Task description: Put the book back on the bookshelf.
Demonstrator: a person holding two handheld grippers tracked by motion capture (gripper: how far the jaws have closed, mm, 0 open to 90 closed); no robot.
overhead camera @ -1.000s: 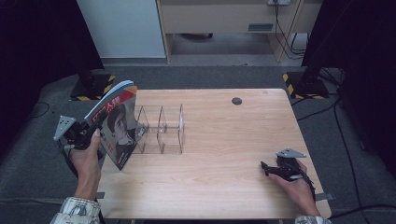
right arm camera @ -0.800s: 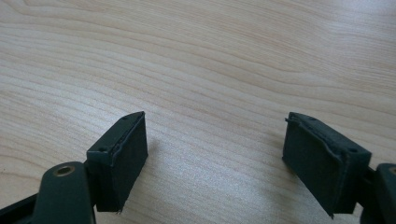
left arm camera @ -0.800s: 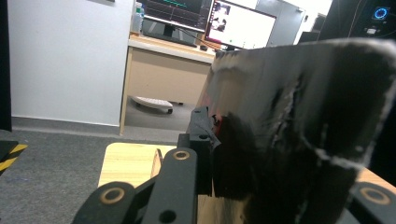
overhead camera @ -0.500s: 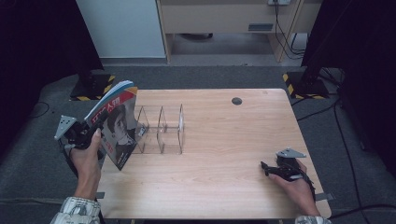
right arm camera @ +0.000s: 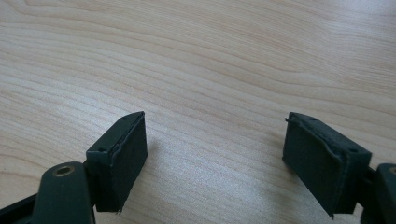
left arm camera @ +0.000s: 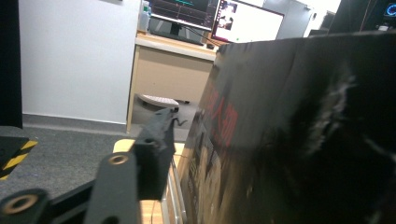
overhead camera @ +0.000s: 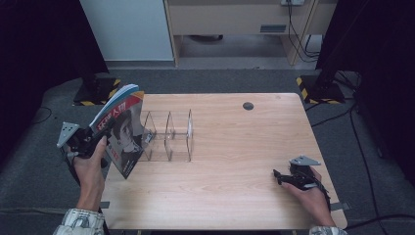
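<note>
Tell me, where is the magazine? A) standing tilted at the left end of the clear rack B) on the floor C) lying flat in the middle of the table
A: the magazine leans tilted against the left end of the clear rack, beside the left hand-held gripper.

This looks like a lab or recording studio set up in an office room. A bare wooden table [overhead camera: 235,147] stands alone on grey carpet [overhead camera: 29,161], with black curtains [overhead camera: 44,44] hung along both sides. Beyond its far corners stand dark stands on bases marked with yellow-and-black hazard tape [overhead camera: 308,85]. Cables [overhead camera: 362,137] trail over the floor past the right edge. Behind, a beige desk [left arm camera: 173,70] carries lit monitors [left arm camera: 245,21] beside a white cabinet [overhead camera: 127,29].
</note>
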